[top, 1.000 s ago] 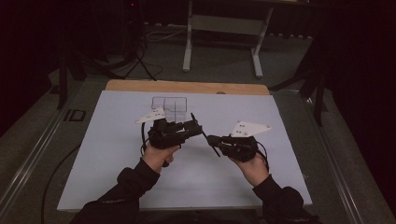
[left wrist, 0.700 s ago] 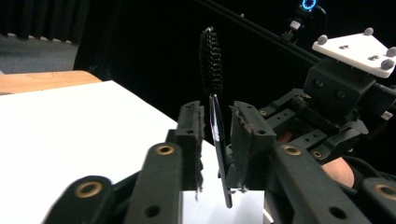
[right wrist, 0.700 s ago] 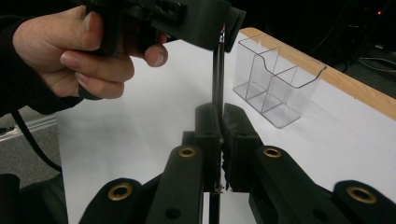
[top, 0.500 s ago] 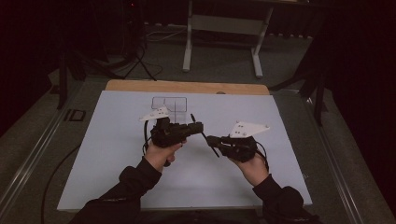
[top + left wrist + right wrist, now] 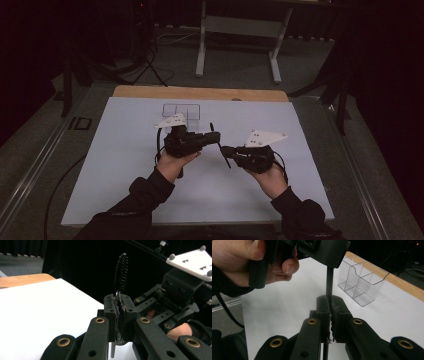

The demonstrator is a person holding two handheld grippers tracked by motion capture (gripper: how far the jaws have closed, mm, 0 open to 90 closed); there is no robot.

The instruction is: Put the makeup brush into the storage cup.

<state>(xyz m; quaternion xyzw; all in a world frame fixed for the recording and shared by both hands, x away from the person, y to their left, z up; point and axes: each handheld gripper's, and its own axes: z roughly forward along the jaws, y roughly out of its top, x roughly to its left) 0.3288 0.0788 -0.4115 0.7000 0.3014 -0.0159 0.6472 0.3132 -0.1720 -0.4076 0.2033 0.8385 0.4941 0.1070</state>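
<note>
High view puts your two hands at the centre of the frame, over the white board (image 5: 125,165), with the left gripper (image 5: 212,137) and right gripper (image 5: 226,150) tips nearly meeting. Between them runs a thin black brush (image 5: 221,149), slanting from upper left to lower right. In the left gripper view your jaws have just been closing and now stand together on the brush's stem (image 5: 117,315), its bristled head sticking up above them at upper centre. In the right gripper view your jaws are also clamped on the same stem (image 5: 329,282), which rises straight up to the left gripper (image 5: 327,255) at the top of the frame. A clear plastic holder (image 5: 359,282) with compartments stands on the board at right of that view, well apart from the brush.
</note>
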